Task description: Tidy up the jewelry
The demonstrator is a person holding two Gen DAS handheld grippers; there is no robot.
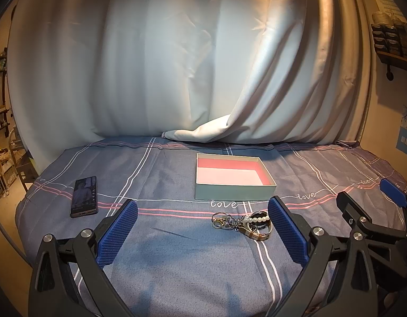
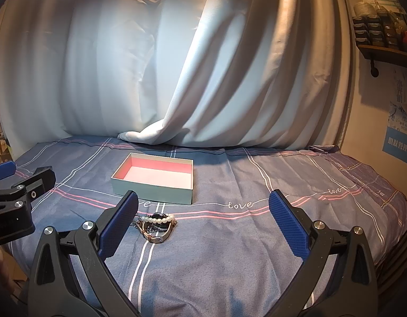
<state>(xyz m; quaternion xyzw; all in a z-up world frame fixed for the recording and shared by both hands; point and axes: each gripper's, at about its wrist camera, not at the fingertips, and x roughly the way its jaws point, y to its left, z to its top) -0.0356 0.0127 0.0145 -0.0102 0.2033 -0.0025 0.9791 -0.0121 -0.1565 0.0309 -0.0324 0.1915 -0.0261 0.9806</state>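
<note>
Nothing lifted yet: a tangled jewelry pile (image 1: pixel 243 223) of pearl bracelet (image 2: pixel 158 220), watch (image 2: pixel 157 233) and rings (image 1: pixel 223 222) lying on the plaid bedsheet (image 1: pixel 177 251), just near of the empty pink-lined box (image 1: pixel 233 177). Left gripper (image 1: pixel 203 232) and right gripper (image 2: pixel 203 229) both low over the sheet, jaws wide apart, holding nothing. Judged next: closing on one piece, pulling it free of the tangle, carrying it far into the box; phone (image 1: pixel 84 196) off left, no part in it.

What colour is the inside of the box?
Pink inside the box, seen best from the left wrist view.
</note>
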